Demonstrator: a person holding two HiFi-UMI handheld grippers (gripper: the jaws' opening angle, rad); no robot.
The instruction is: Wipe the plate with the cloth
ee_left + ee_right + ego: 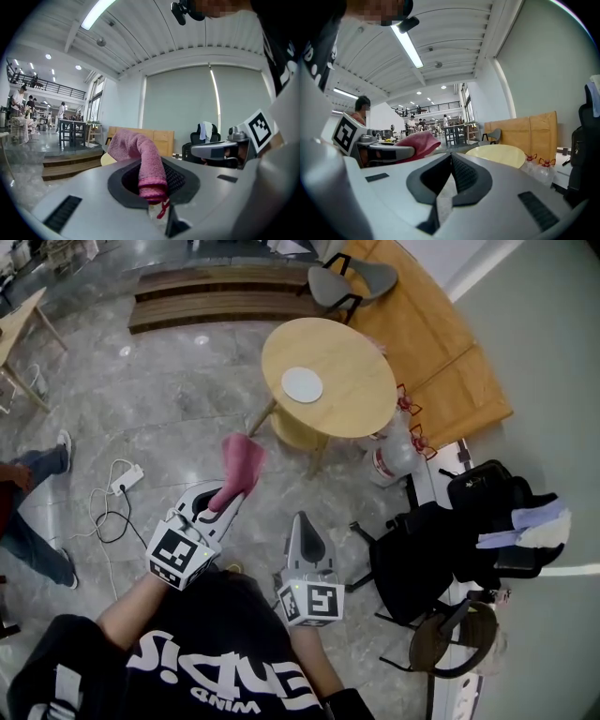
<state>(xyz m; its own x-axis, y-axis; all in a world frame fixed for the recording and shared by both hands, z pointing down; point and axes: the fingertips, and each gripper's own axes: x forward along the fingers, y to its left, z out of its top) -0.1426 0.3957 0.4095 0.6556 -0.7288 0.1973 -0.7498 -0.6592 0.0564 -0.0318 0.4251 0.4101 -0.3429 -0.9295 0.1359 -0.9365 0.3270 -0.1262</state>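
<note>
Marble floor (187, 399), left gripper (223, 501) jaws pinching cloth (242, 465), right gripper (302, 519) jaws together

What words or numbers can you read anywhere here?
Shirt: big white letters, upside down and partly cut off; not surely readable.
Left gripper and right gripper: cubes with black-and-white square patterns, no words.
Bottle: label too small to read.

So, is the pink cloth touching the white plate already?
Apart. Head view shows the cloth in the left gripper, above floor, short of the plate.
</note>
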